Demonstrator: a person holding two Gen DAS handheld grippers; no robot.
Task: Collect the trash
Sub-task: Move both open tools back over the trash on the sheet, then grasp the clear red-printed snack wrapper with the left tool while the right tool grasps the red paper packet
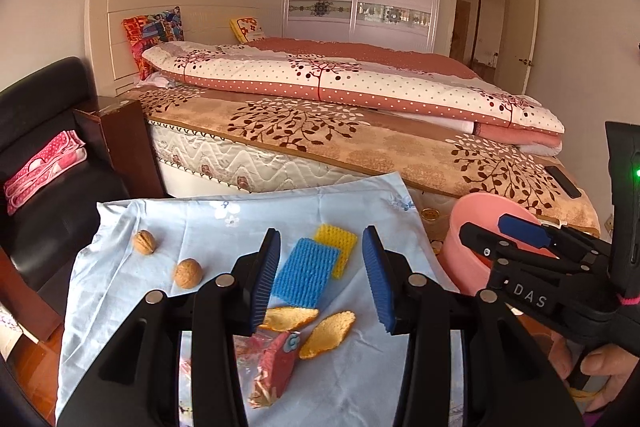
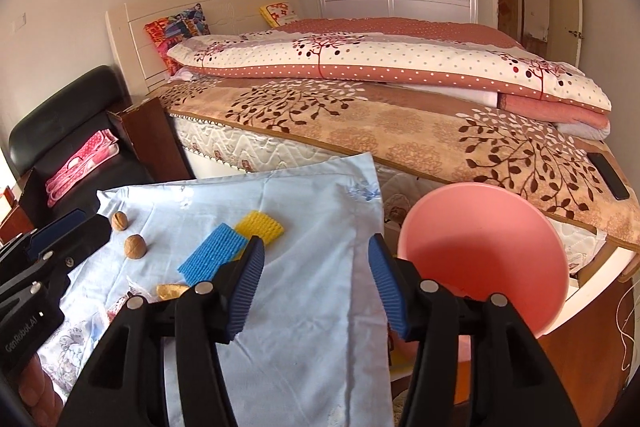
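Trash lies on a light blue cloth (image 1: 132, 307): two walnuts (image 1: 144, 242) (image 1: 188, 273), a blue foam net (image 1: 306, 273), a yellow foam net (image 1: 338, 241), two orange peels (image 1: 288, 319) (image 1: 328, 333) and a crumpled pink wrapper (image 1: 276, 367). My left gripper (image 1: 322, 239) hangs open above the foam nets and peels, holding nothing. A pink bin (image 2: 480, 255) stands to the right of the cloth. My right gripper (image 2: 317, 243) is open and empty over the cloth's right part, beside the bin. In the right wrist view the blue net (image 2: 212, 257) and yellow net (image 2: 260, 225) lie left of it.
A bed (image 1: 360, 143) with a folded quilt runs along behind the cloth, with a black flat object (image 1: 562, 181) near its edge. At the left stands a black chair (image 1: 44, 99) holding a pink towel (image 1: 44, 167), and a brown cabinet (image 1: 120, 139). A hand (image 1: 608, 371) grips the right gripper's handle.
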